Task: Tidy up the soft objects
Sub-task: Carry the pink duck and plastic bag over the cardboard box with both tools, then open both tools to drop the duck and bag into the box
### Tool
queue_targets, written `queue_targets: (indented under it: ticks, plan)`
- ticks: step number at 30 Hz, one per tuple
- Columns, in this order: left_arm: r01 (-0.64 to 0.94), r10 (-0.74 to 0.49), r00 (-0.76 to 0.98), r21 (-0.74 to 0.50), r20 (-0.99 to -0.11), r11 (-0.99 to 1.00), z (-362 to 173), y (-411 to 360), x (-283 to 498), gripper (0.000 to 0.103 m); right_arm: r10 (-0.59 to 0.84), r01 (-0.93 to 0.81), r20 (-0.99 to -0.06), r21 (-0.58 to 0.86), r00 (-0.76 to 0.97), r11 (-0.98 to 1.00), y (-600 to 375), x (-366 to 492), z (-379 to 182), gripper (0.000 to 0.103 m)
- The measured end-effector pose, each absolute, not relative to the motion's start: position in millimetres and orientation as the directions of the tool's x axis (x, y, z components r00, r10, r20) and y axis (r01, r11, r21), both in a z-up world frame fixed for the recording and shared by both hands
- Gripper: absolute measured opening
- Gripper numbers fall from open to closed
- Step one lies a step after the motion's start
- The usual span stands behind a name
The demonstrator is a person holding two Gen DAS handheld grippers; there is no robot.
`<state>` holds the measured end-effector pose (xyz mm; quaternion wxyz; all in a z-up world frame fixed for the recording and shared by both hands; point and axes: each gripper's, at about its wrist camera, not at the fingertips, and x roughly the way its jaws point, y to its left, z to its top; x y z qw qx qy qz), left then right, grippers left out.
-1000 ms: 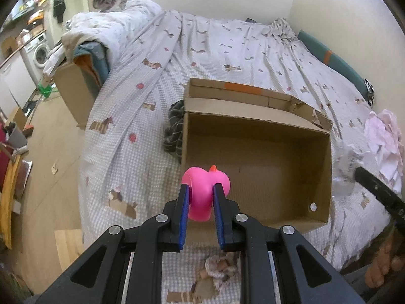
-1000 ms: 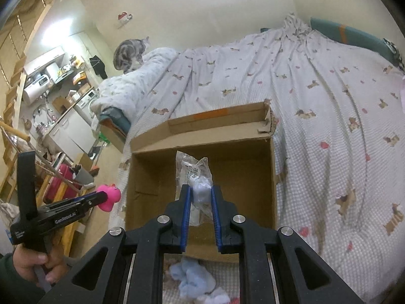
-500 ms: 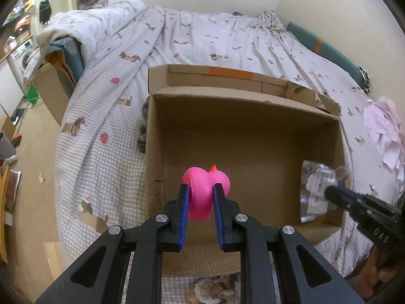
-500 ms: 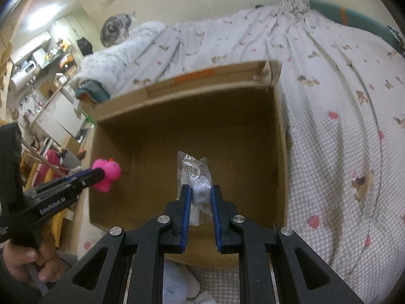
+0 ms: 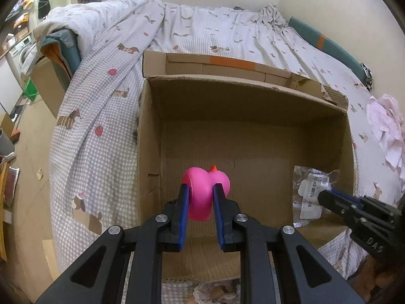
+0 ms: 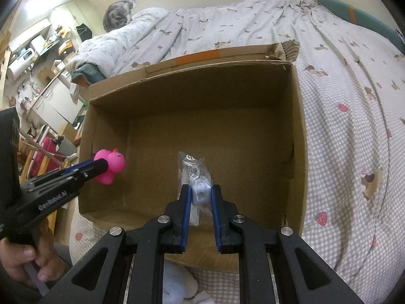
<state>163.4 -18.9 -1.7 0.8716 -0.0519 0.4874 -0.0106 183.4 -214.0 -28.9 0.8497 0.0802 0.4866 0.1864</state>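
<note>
An open cardboard box (image 5: 149,152) (image 6: 298,136) sits on the bed, its inside bare. My left gripper (image 5: 201,190) is shut on a pink rubber duck (image 5: 202,190) and holds it over the box's near left part; the duck also shows in the right wrist view (image 6: 111,167). My right gripper (image 6: 200,190) is shut on a clear plastic bag with a white soft item (image 6: 196,177) and holds it over the box's near right part. The bag also shows in the left wrist view (image 5: 310,195).
The bed has a grey checked cover with dog prints (image 5: 101,106). A cat (image 6: 117,17) sits on the quilt at the back left. Pink-white cloth (image 5: 384,129) lies right of the box. Pale soft items (image 6: 177,286) lie below the right gripper. Another cardboard box (image 5: 48,83) stands left of the bed.
Both grippers have moved forward from outside the box to over its inside, each still holding its object. The box now fills more of both views.
</note>
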Motion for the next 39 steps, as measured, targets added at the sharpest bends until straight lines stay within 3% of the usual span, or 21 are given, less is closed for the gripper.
queue_targets:
  ticks: [4,8,12,24,26,28,29,31,32,33,34,39]
  plan:
    - [-0.031,-0.12,0.529,-0.16,-0.84,0.987,3,-12,162,0.017,0.356,-0.22,-0.814,0.284,0.458,0.933,-215,184,-36,0.017]
    - [-0.024,-0.065,0.538,-0.092,-0.84,0.995,-1,-8,159,0.017,0.333,-0.2,-0.826,0.269,0.455,0.942,-212,188,-36,0.017]
    - [-0.085,-0.115,0.489,-0.179,-0.865,0.98,-11,1,163,0.017,0.363,-0.231,-0.81,0.286,0.461,0.93,-202,186,-30,0.017]
    - [-0.033,-0.086,0.464,-0.114,-0.882,0.993,-25,-19,162,0.019,0.367,-0.192,-0.843,0.315,0.395,0.93,-205,195,-44,0.018]
    - [-0.027,-0.084,0.462,-0.108,-0.883,0.994,-25,-21,162,0.028,0.37,-0.187,-0.841,0.32,0.395,0.929,-206,196,-44,0.018]
    - [-0.017,-0.106,0.463,-0.129,-0.88,0.992,-24,-23,161,0.058,0.371,-0.182,-0.841,0.324,0.393,0.928,-207,196,-44,0.018]
    - [-0.016,-0.116,0.468,-0.14,-0.876,0.99,-23,-23,160,0.064,0.377,-0.181,-0.839,0.331,0.392,0.926,-209,196,-44,0.018]
    - [-0.01,-0.116,0.476,-0.138,-0.871,0.99,-20,-26,159,0.07,0.392,-0.175,-0.834,0.35,0.389,0.92,-211,197,-44,0.027]
    - [-0.002,-0.111,0.477,-0.127,-0.872,0.992,-18,-28,159,0.07,0.391,-0.17,-0.829,0.353,0.4,0.92,-212,196,-42,0.048]
    - [0.007,-0.105,0.479,-0.116,-0.872,0.993,-17,-31,158,0.07,0.387,-0.166,-0.823,0.349,0.416,0.922,-213,196,-40,0.08]
    - [0.01,-0.099,0.481,-0.107,-0.871,0.994,-17,-32,158,0.07,0.384,-0.161,-0.814,0.349,0.435,0.923,-214,195,-37,0.087]
    - [0.001,-0.093,0.49,-0.107,-0.867,0.994,-13,-30,158,0.07,0.401,-0.164,-0.785,0.368,0.472,0.915,-216,196,-29,0.089]
